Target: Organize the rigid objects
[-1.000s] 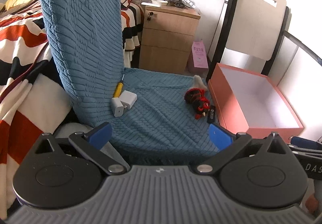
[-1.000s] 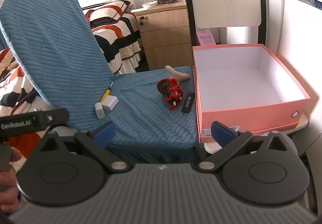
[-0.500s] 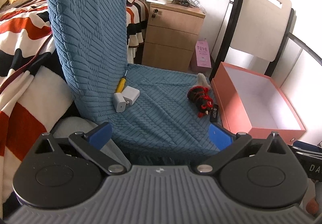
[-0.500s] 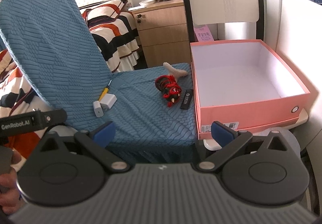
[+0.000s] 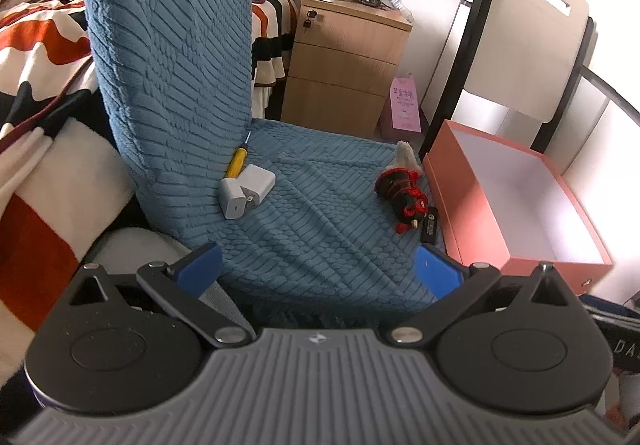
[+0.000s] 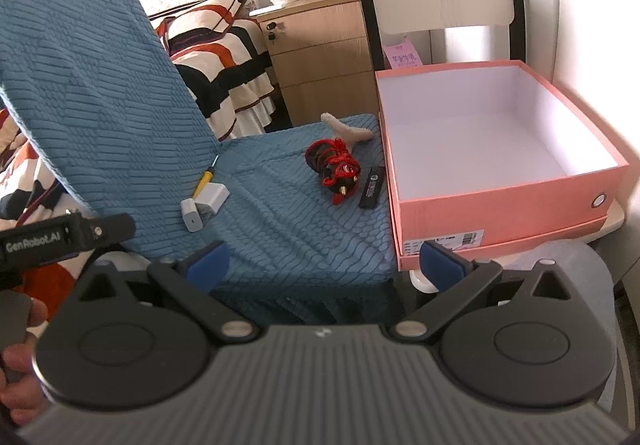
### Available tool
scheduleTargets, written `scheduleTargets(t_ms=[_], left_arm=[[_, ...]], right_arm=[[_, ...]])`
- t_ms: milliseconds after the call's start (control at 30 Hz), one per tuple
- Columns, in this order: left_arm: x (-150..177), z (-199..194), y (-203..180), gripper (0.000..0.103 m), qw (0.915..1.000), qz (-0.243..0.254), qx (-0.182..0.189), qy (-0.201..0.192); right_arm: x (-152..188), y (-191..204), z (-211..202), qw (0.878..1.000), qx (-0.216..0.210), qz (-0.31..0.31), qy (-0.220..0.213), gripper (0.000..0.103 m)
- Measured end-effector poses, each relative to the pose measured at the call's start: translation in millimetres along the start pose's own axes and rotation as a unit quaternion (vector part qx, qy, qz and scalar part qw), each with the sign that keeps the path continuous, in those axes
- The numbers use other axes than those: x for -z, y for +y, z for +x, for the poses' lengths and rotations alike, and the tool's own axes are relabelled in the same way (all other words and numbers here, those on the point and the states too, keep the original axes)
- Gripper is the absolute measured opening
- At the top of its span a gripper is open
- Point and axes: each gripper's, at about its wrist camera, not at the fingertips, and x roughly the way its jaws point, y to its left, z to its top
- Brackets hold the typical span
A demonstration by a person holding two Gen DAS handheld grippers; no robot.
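While half-hidden, pale furry object (image 5: 406, 156).

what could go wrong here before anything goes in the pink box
Judging from this moment:
1. The two white chargers touch each other and the yellow screwdriver, so a grab may nudge its neighbours.
2. The black stick lies flat beside the pink box wall, leaving little room for a finger.
3. Red cord on the bundle might snag a claw.
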Motion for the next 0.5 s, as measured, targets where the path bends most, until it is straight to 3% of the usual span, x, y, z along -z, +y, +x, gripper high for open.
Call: scheduleTargets(t_ms=[200,500], left_arm=[[-6.2,16.2,-1.9,0.103,0.9999,-0.001,0.003,-0.014],[-10.1,61.3,9.8,0.103,0.9998,-0.016,-0.015,-0.003]], right_arm=[[-2.8,-3.8,16.3,1.000,-0.012,0.009,0.012,0.103],[-11.3,-9.5,44.9,1.000,0.001,-0.011,-0.015,0.103]])
